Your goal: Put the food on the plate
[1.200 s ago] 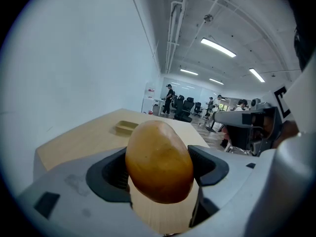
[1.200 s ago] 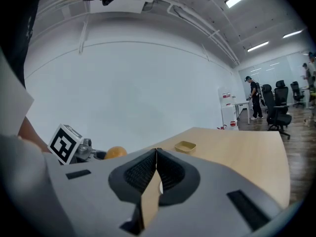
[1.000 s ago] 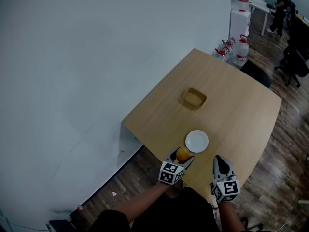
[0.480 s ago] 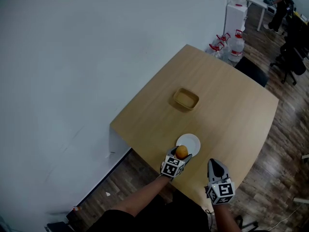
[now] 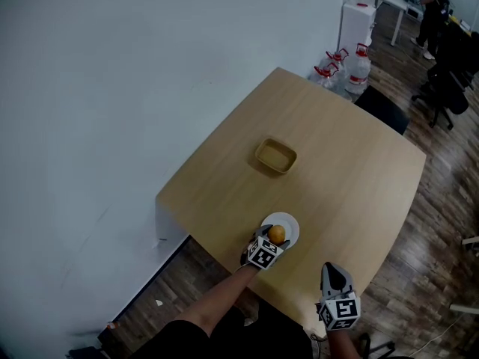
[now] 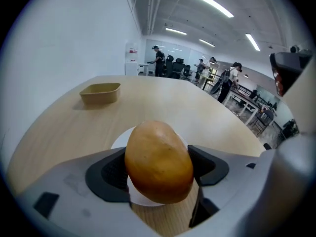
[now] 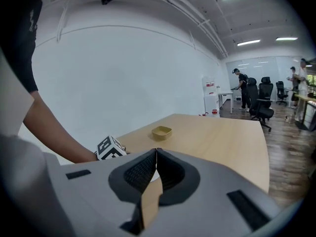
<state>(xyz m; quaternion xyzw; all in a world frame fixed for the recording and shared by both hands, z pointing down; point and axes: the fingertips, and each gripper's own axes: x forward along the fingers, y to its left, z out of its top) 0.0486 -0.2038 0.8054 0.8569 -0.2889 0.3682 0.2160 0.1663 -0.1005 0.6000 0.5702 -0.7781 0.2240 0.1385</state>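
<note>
A golden-brown bread roll (image 6: 159, 162) sits clamped between the jaws of my left gripper (image 5: 274, 235), which is shut on it. The roll (image 5: 276, 234) hangs just over the near edge of a small white plate (image 5: 288, 221) on the wooden table (image 5: 344, 163). In the left gripper view the plate (image 6: 122, 137) shows behind and under the roll. My right gripper (image 5: 334, 275) is shut with nothing in it, near the table's front edge, right of the plate; its jaws (image 7: 155, 174) meet tip to tip.
A shallow tan tray (image 5: 275, 156) lies at the table's middle, beyond the plate. Water jugs (image 5: 358, 66) and a dark chair (image 5: 382, 108) stand past the far corner. People and office chairs fill the far room. A white wall runs along the left.
My left gripper has carried the roll forward from the table's front edge to over the plate's near rim. The right gripper stays shut and has lagged back toward me.
</note>
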